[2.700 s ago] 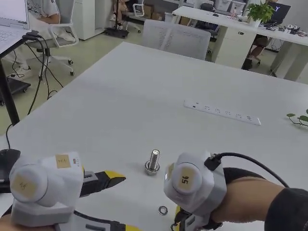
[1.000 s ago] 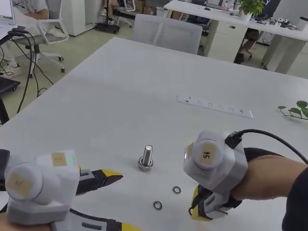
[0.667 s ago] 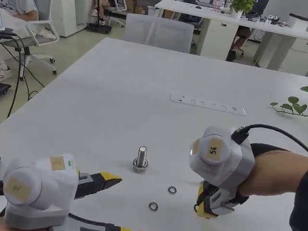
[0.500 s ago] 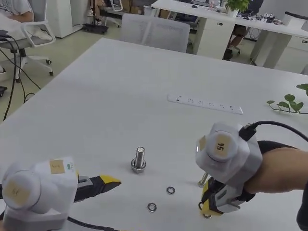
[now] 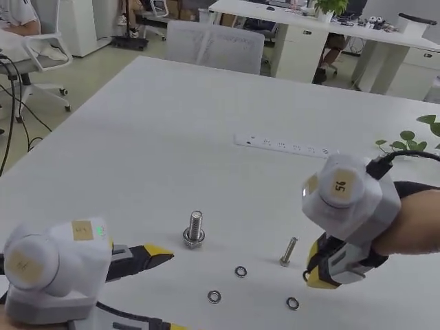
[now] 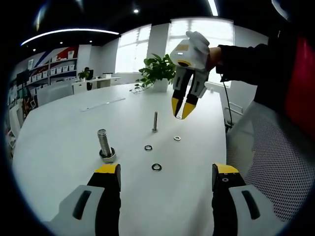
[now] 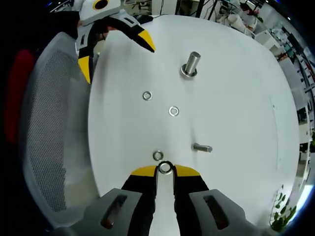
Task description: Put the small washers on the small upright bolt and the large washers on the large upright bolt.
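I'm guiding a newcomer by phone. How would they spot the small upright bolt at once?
On the white table, on the person's side of the power strip, two bolts stand upright. The small bolt is the one beside the right gripper holding a washer: thin, while the large bolt to its left is thick.

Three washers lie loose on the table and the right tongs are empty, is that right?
Not quite. The right tongs pinch a washer, as the right gripper view shows. Three other washers do lie loose on the table.
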`<state>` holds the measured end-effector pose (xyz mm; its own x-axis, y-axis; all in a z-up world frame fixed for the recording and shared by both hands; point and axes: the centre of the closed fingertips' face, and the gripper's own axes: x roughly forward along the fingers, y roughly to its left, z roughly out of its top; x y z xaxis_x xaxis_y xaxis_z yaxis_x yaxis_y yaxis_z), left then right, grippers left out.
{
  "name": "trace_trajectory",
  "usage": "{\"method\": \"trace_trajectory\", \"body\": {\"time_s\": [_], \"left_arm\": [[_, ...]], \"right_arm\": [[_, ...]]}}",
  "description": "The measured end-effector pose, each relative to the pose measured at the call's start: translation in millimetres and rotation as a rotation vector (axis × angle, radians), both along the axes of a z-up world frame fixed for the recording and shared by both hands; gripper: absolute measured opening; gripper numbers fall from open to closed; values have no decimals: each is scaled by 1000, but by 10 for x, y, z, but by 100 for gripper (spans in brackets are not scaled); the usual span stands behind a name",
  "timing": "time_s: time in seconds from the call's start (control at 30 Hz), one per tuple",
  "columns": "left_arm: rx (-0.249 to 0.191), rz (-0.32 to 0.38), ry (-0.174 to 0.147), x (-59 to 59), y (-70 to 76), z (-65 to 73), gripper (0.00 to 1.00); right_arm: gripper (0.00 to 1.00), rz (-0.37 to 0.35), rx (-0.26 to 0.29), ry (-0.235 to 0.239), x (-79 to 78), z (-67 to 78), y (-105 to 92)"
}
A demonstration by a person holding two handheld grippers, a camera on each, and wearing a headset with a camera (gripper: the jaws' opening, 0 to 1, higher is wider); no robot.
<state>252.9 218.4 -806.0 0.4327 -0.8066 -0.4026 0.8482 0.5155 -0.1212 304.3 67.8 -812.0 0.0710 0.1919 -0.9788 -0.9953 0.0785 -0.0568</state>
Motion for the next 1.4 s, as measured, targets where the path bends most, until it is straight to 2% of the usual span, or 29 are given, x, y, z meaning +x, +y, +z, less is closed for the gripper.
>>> {"method": "trace_trajectory", "body": {"time_s": [0.2,0.43,0.57,0.8,0.9,1.23,1.4], "left_arm": [[3,-13,-9,59,-51,30,75],[8,-24,-19,121,-95,69,75],[8,-26,-23,154,-123,79,75],[7,-32,-25,183,-171,83,75],[5,-33,-26,182,-181,85,75],[-2,-19,-27,198,-161,82,75],[-1,-19,-21,193,-164,63,75]], "right_arm": [[13,-14,-4,-34,176,147,-68],[13,0,-1,-65,358,288,-27],[13,14,6,-79,411,369,33],[13,53,2,-89,525,396,127],[13,71,-2,-78,521,368,187],[13,100,-36,-27,511,144,193],[13,103,-40,-22,524,76,188]]}}
